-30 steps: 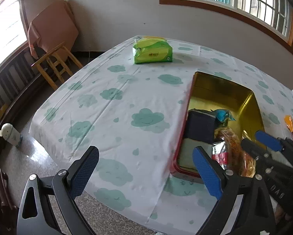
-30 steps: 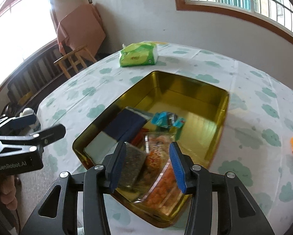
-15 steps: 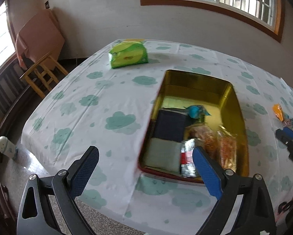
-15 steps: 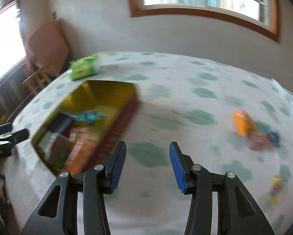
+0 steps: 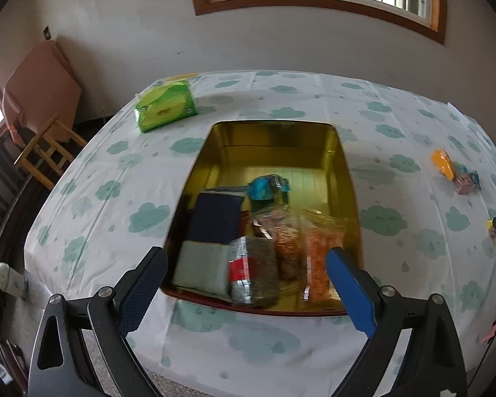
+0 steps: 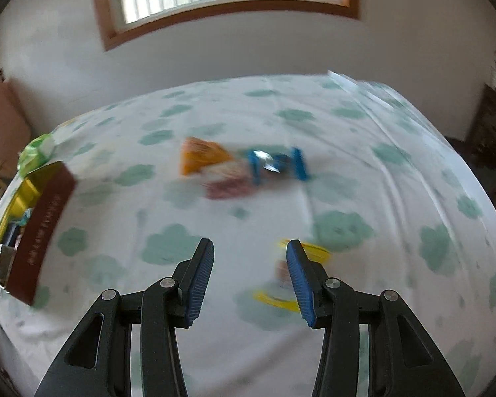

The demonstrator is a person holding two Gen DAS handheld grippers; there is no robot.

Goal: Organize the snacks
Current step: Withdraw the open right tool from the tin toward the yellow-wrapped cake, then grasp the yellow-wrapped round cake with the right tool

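One gold tin [image 5: 344,165], one green tissue pack [image 5: 164,110], four loose snacks, two chairs.

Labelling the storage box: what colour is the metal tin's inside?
Shiny gold inside the rectangular metal tin; clearest in the left wrist view.

From the left wrist we look steeply down and forward past the left gripper [image 5: 244,284] onto the near edge of the table [image 5: 115,218], close above the gold tin [image 5: 344,165]. From the right wrist we face the same way, further right, past the right gripper [image 6: 249,274], low over the cloth. We share the tin [image 6: 42,211], the green tissue pack [image 5: 165,107], the loose snacks [image 6: 241,168] and the window wall.
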